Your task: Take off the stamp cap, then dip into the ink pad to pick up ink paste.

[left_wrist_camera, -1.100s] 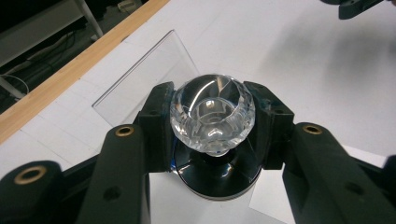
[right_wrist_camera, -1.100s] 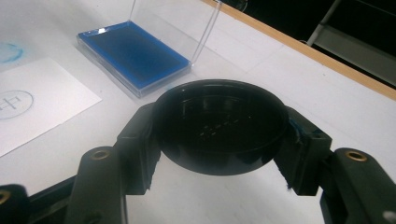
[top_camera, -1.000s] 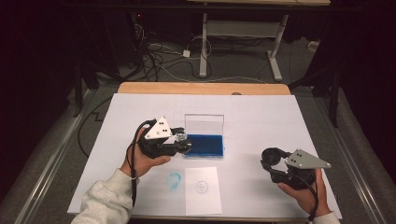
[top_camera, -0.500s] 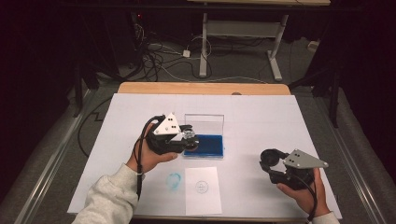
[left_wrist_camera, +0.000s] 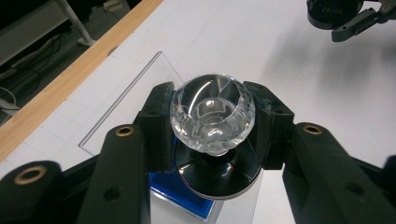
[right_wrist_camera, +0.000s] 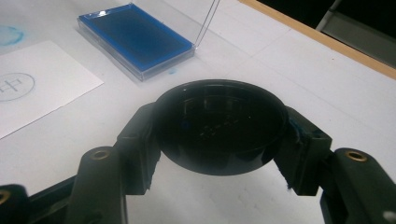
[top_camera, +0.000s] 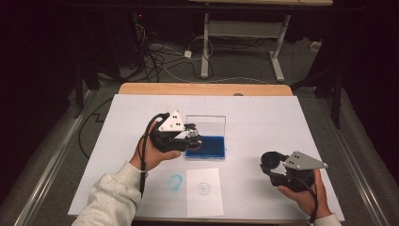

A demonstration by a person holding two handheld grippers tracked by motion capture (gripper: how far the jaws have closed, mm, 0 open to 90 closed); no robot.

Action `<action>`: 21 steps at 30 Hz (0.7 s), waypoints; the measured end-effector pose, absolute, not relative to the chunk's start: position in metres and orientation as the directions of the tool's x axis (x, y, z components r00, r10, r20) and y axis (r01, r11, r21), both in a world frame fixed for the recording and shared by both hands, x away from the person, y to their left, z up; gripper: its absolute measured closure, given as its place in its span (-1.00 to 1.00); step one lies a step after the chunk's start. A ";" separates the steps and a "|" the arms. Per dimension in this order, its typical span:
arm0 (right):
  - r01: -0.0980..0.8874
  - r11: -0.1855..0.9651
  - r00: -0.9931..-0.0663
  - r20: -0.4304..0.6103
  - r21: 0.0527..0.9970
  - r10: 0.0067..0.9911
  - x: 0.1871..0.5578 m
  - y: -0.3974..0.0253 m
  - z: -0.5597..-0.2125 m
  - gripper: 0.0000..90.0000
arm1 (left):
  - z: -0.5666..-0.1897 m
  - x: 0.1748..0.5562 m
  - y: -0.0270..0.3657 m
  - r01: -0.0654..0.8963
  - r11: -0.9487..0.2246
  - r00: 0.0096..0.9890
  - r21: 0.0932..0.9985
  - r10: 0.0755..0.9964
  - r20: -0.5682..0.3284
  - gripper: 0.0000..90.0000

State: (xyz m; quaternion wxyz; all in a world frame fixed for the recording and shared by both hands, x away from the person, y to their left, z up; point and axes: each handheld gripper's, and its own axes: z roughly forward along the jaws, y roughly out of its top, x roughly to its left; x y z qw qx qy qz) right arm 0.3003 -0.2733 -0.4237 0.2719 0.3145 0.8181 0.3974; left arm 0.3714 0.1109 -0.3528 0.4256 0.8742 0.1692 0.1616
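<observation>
left gripper view: left gripper (left_wrist_camera: pixel 212 140) jaws clamped on clear faceted glass-knob stamp (left_wrist_camera: pixel 212 114), poised over near left edge of blue ink pad in clear case (top_camera: pixel 206 146). press straight down, w/ no tilt. right gripper (right_wrist_camera: pixel 219 140) grips round black cap (right_wrist_camera: pixel 219 123) at right.

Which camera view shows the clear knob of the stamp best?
The left gripper view: the clear knob sits close and sharp between the jaws of the left tool, above the blue ink pad. In the high view it is a tiny glint at that tool's tip. The right gripper view gives no clear sight of it.
</observation>
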 end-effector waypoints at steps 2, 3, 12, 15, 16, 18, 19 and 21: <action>0.297 0.488 -0.655 -0.196 0.821 0.729 0.300 -0.273 -0.424 -0.14 | -0.353 0.373 0.108 0.157 -0.584 0.894 0.796 0.427 0.137 0.22; 0.298 0.488 -0.656 -0.195 0.821 0.729 0.301 -0.273 -0.424 -0.14 | -0.354 0.374 0.107 0.157 -0.586 0.895 0.795 0.425 0.137 0.22; 0.303 0.505 -0.671 -0.195 0.808 0.715 0.301 -0.270 -0.427 -0.14 | -0.359 0.387 0.098 0.184 -0.604 0.897 0.776 0.426 0.119 0.22; 0.307 0.508 -0.673 -0.194 0.805 0.714 0.301 -0.269 -0.428 -0.14 | -0.363 0.394 0.097 0.206 -0.602 0.893 0.771 0.438 0.104 0.22; 0.310 0.509 -0.674 -0.193 0.803 0.713 0.301 -0.269 -0.429 -0.14 | -0.365 0.396 0.097 0.213 -0.599 0.892 0.772 0.442 0.097 0.22; 0.310 0.515 -0.676 -0.196 0.799 0.710 0.302 -0.269 -0.430 -0.14 | -0.371 0.399 0.095 0.224 -0.603 0.888 0.765 0.450 0.094 0.22; 0.313 0.515 -0.675 -0.195 0.798 0.712 0.302 -0.269 -0.430 -0.14 | -0.374 0.401 0.094 0.235 -0.597 0.887 0.767 0.455 0.082 0.22; 0.315 0.520 -0.677 -0.196 0.794 0.709 0.301 -0.268 -0.431 -0.14 | -0.381 0.404 0.091 0.247 -0.601 0.887 0.760 0.456 0.072 0.22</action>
